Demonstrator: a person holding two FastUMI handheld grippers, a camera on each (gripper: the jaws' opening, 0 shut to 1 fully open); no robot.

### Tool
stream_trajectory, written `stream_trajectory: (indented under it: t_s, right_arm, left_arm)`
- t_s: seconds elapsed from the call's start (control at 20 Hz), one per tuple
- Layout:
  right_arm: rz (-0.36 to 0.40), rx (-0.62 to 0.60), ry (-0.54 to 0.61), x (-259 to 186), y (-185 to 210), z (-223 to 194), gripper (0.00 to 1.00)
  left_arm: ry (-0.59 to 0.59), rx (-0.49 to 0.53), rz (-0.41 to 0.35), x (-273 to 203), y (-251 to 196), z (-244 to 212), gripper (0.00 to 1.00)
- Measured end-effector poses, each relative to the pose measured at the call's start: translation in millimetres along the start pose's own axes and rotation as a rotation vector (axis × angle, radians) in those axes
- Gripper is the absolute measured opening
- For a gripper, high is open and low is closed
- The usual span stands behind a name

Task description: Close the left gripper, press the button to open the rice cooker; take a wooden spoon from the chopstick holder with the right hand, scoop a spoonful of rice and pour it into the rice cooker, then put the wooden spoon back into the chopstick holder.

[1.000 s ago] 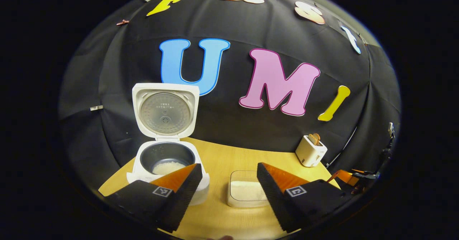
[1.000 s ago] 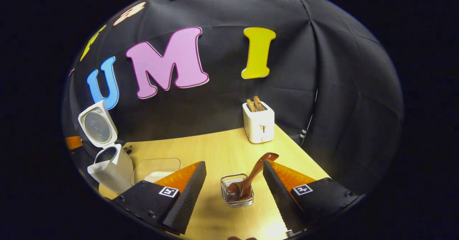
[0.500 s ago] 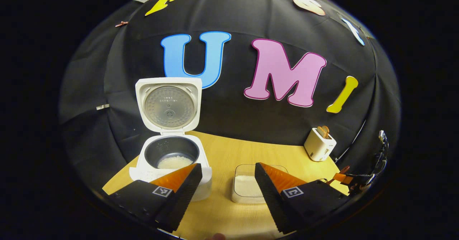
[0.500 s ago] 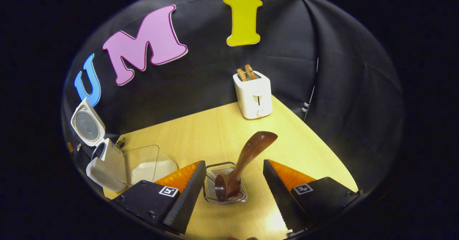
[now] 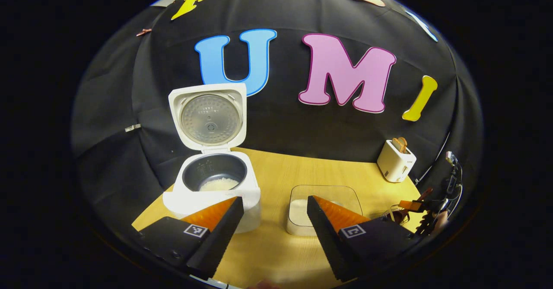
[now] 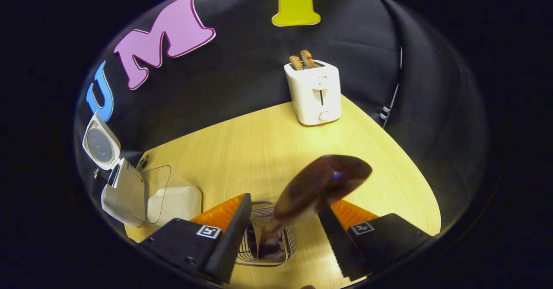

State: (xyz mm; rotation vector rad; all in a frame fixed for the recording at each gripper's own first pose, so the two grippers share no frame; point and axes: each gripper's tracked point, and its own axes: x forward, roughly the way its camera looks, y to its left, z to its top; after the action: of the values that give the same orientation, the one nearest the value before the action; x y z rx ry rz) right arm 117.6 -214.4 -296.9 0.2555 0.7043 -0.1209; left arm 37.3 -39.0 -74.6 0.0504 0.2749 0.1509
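Between the spread fingers of the right gripper, the wooden spoon leans out of the wire chopstick holder: light, rigid, glossy and probably slippery, best pinched mid-handle.

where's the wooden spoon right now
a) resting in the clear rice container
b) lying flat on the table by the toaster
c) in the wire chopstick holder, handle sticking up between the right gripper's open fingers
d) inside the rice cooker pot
c: in the right gripper view the wooden spoon stands bowl-down in the chopstick holder, its handle rising between the open fingers of the right gripper, not clamped.
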Motion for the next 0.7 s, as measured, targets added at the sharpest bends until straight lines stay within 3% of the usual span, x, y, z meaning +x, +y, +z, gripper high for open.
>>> stream_trajectory:
  t_s: [0.35, 0.4, 0.45, 0.5, 0.7]
  right_arm:
    - [0.063, 0.029, 0.014, 7.3, 14.4, 0.5, 0.52]
    - [0.062, 0.019, 0.017, 5.5, 16.6, 0.0, 0.34]
    - [0.051, 0.008, 0.01, 4.5, 17.2, -0.9, 0.45]
    - [0.036, -0.007, 0.011, -0.7, 16.1, 0.4, 0.34]
    - [-0.018, 0.016, -0.013, -8.8, 13.3, 7.5, 0.25]
  left_arm:
    - [-0.004, 0.021, -0.008, -17.2, -6.5, -6.8, 0.95]
    - [-0.002, 0.022, -0.015, -16.6, -6.7, -8.5, 0.95]
    - [0.0, 0.02, -0.021, -16.7, -6.1, -9.7, 0.95]
    - [-0.001, 0.016, -0.028, -16.1, -5.1, -9.6, 0.95]
    - [0.005, -0.006, -0.063, -13.5, 1.5, -10.2, 0.96]
